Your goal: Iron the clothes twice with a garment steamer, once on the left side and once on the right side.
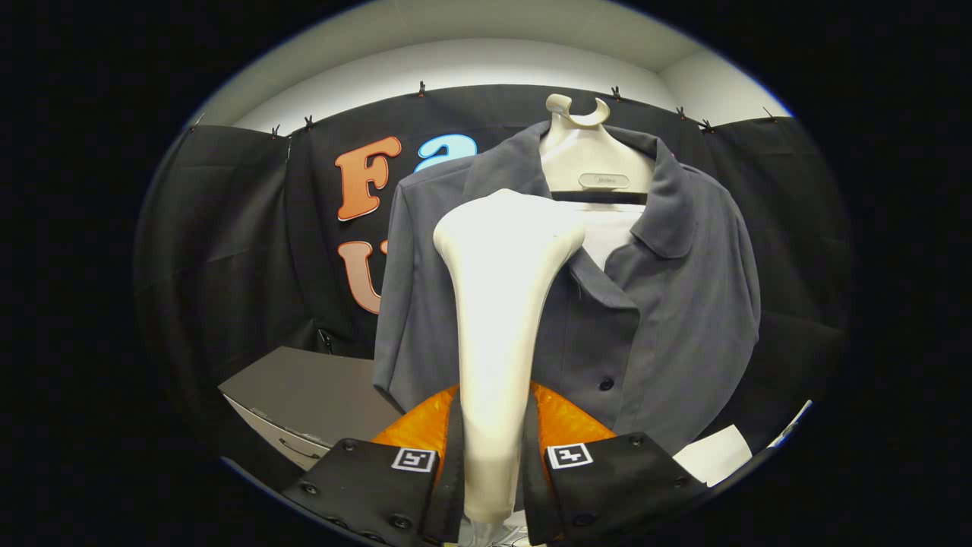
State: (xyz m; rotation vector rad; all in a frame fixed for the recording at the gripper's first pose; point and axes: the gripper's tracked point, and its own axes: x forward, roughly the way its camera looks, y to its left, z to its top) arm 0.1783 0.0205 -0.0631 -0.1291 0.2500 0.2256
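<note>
A grey button-up shirt (683, 304) hangs on a white hanger stand (579, 148) in front of the black cloth wall. My gripper (493, 448) is shut on the white garment steamer (501, 304), both fingers pressing its handle. The steamer rises upright from between the fingers, and its wide head sits against the shirt's upper chest, left of the collar opening. The steamer hides the strip of shirt behind it. A dark button (605, 384) shows on the placket just to the right of the handle.
A grey cabinet (304, 399) with a drawer stands low to the left of the shirt. A white sheet (714, 454) lies low at the right, beyond the right finger. Black cloth hangs all around behind the shirt.
</note>
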